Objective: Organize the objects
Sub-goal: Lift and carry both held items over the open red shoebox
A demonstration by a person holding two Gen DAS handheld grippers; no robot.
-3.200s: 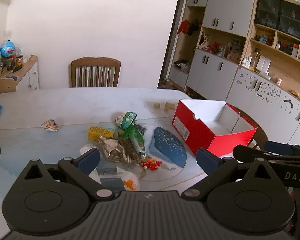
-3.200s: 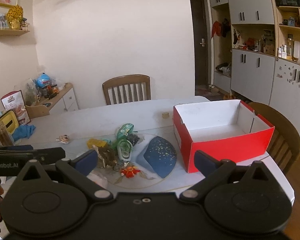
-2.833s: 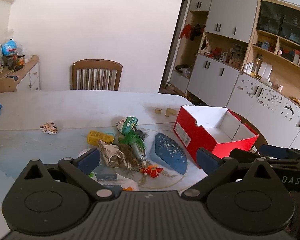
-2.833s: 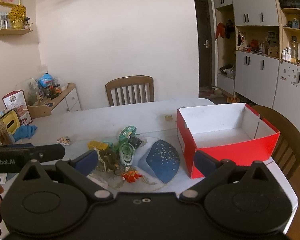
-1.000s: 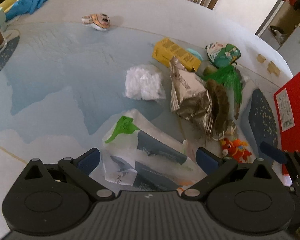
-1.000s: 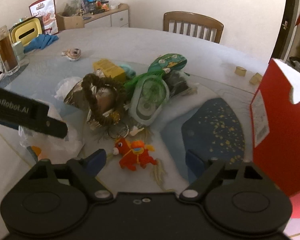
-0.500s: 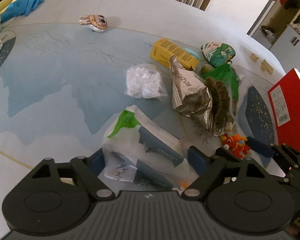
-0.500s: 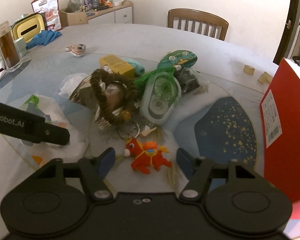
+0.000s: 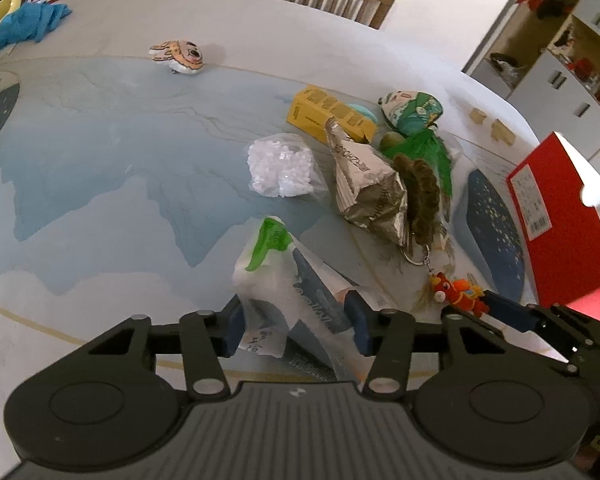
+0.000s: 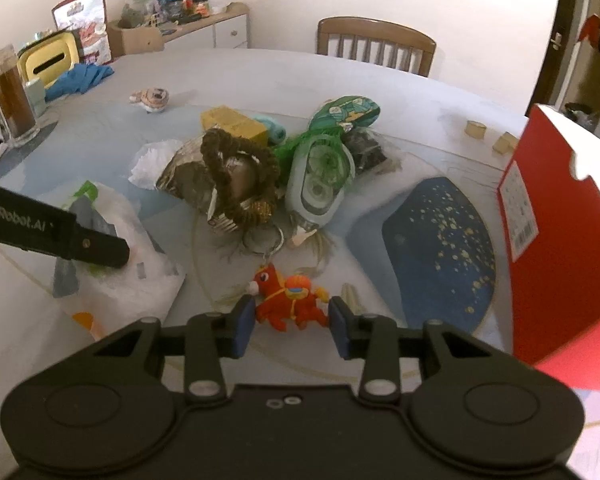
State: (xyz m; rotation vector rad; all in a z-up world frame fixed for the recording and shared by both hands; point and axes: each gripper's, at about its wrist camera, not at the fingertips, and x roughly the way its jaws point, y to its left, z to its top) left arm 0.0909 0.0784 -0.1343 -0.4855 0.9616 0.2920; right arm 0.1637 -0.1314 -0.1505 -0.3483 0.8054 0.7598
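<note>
My left gripper [image 9: 294, 324] is closing on a white plastic bag [image 9: 272, 272] with green and dark print. The bag is bunched up between the blue pads, which press on its sides. My right gripper [image 10: 292, 326] is closing on a small red toy horse [image 10: 288, 300]; its pads touch the nose and tail ends. A keyring chain runs from the horse to the pile behind. The open red box [image 10: 560, 240] stands at the right, beside a dark blue speckled mat [image 10: 440, 240].
The pile behind holds a silver foil packet [image 9: 364, 196], a brown braided ring [image 10: 240, 184], a yellow carton [image 9: 328, 116], a bag of white pellets [image 9: 280, 168], a green pouch [image 9: 412, 112] and a clear case [image 10: 320, 184]. A chair [image 10: 376, 44] stands at the far edge.
Both grippers came down over the table and closed in: the left around the white bag, which now stands bunched up, the right around the red toy horse.
</note>
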